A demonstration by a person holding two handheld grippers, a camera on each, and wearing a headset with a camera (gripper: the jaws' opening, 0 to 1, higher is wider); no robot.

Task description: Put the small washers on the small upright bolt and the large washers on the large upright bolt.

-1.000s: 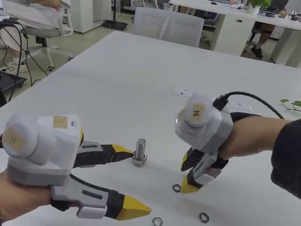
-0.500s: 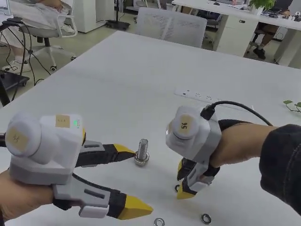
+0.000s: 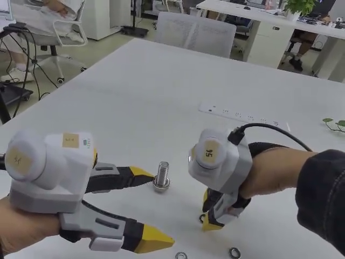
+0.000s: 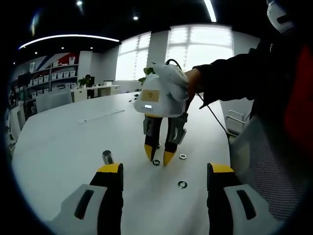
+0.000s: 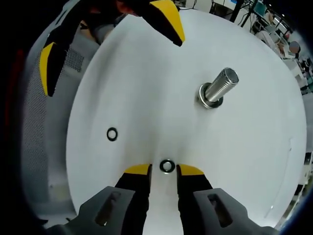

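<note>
Yellow-tipped jaws spread wide, the left hand-held gripper [image 3: 153,205] holds nothing. Two small steel ring washers [image 3: 181,255] lie loose on the white counter [image 3: 135,97]. A third washer [image 5: 167,166] sits between the barely parted tips of the right hand-held gripper [image 5: 164,171]. Beyond, one threaded steel bolt [image 3: 161,175] stands upright.

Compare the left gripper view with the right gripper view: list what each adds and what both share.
Left gripper view adds: the right gripper from outside, with its white body, the dark sleeve behind it, and bright windows.
Right gripper view adds: the left gripper from the front, its yellow tips spread wide.
Both share: the upright bolt, the white table, the washer lying between the right gripper's slightly parted tips, and a loose washer nearby.
</note>
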